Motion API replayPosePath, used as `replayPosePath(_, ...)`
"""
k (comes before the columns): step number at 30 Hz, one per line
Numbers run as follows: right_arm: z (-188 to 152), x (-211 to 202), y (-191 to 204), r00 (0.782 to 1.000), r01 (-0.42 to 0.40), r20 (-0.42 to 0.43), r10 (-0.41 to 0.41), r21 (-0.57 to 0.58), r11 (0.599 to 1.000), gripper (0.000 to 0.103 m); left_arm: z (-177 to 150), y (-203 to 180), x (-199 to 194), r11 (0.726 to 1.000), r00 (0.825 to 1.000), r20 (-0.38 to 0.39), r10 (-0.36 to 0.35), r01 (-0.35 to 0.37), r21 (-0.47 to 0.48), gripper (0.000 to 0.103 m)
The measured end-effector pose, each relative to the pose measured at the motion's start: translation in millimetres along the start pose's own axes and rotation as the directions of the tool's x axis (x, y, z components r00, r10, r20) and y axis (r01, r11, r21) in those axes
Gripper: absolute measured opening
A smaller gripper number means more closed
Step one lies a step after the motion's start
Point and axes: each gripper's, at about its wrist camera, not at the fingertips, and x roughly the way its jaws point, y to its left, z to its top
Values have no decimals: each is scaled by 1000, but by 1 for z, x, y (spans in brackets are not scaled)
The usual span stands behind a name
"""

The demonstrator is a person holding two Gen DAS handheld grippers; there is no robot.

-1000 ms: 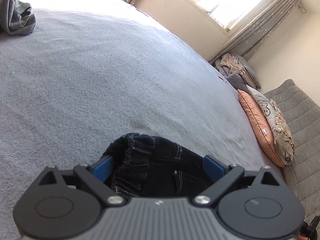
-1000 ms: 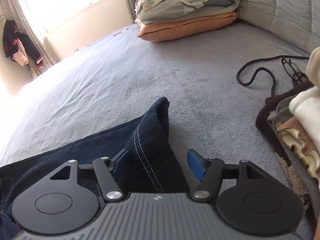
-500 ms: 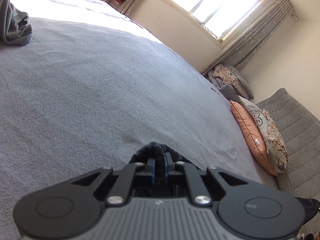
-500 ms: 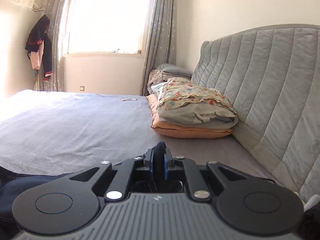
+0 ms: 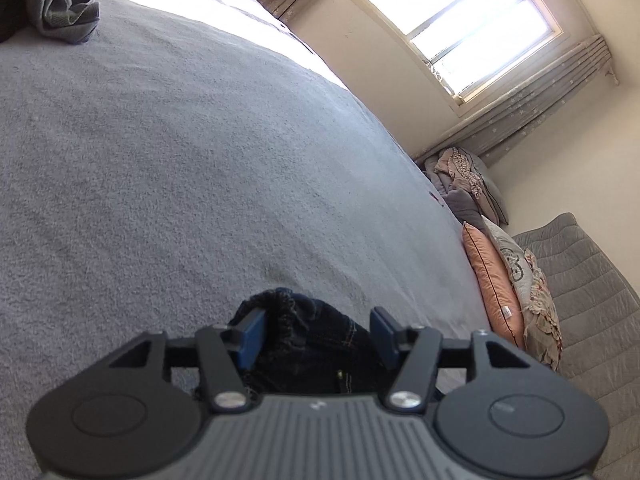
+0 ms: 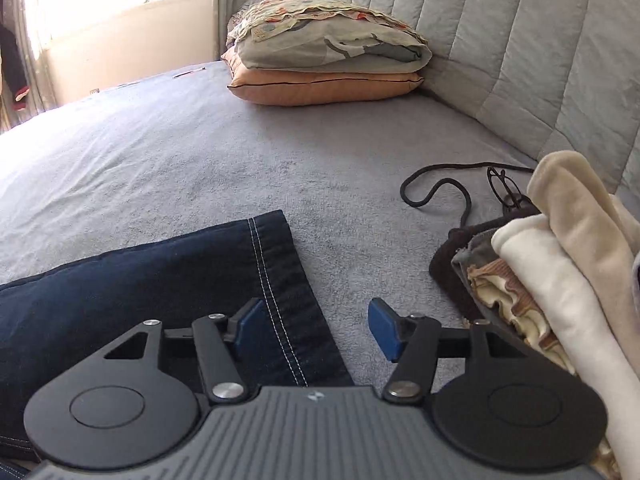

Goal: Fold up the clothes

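Dark blue jeans lie on the grey bed. In the left wrist view their gathered waistband (image 5: 304, 328) bunches between the blue pads of my left gripper (image 5: 318, 332), whose jaws are opening and stand apart from the cloth on the right side. In the right wrist view a flat leg with a white-stitched hem (image 6: 256, 272) lies under my right gripper (image 6: 316, 326). Its jaws are opening too. The left pad (image 6: 248, 322) rests over the denim and the right pad hangs over bare bedcover, neither pinching it.
A pile of folded cream and brown clothes (image 6: 560, 280) sits close on the right, with a black cord (image 6: 436, 188) and glasses beside it. Stacked pillows (image 6: 324, 68) lie against the padded headboard (image 6: 520, 40). A crumpled grey garment (image 5: 60, 4) lies at the far left.
Half a second ago both grippers were shut on folds of the jeans and lifted. Now both have opened, the right one has dropped back toward the bed, and the denim lies released.
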Motion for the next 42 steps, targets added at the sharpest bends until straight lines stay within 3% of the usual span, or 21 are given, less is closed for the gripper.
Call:
replayPosePath(4,25,23,1,993,-114,-10,114,4,993,68,0,-9,3,997,1000,-1,-8,8,73,95)
replayPosePath(13,59,109,13,978,-182,-102,183,24,983,71,1,-19,12,982,998,-51,26,-16,191,95)
replayPosePath(16,59,132,17,967,-197,-162,195,3,980,74,-3,-25,19,961,992,-84,94,-68,270,95)
replayPosePath(17,58,132,20,969,-196,-158,191,-19,980,73,-6,-28,22,950,989,-86,118,-87,300,95)
replayPosePath(18,57,131,25,971,-196,-150,187,-51,979,61,-9,-32,24,937,987,-84,139,-104,333,92)
replayPosePath(19,57,130,30,973,-196,-142,183,-84,977,57,-13,-35,26,923,984,-82,160,-120,366,89)
replayPosePath(20,55,128,34,977,-181,-134,166,-109,977,45,-17,-40,29,903,980,-81,183,-135,407,73)
replayPosePath(21,54,124,36,981,-171,-119,155,-140,975,39,-20,-44,31,881,974,-75,213,-158,447,55)
replayPosePath(22,53,121,38,984,-161,-102,145,-170,972,37,-22,-46,32,858,966,-62,250,-191,476,48)
replayPosePath(23,52,116,39,986,-154,-87,140,-181,971,35,-23,-47,33,846,961,-55,272,-212,490,34)
replayPosePath(24,52,111,40,989,-144,-65,134,-189,971,33,-22,-45,33,844,958,-55,281,-220,490,22)
replayPosePath(26,52,101,42,992,-124,-20,122,-204,971,31,-20,-43,31,850,960,-45,275,-221,479,11)
replayPosePath(31,61,70,49,988,-76,117,102,-206,976,29,-13,-50,17,867,971,24,239,-224,445,7)
replayPosePath(36,82,18,62,954,-60,277,119,-215,975,27,-2,-57,0,886,967,85,241,-254,389,7)
replayPosePath(42,99,-18,61,924,-57,367,108,-146,988,27,6,-47,-2,895,957,124,261,-288,342,8)
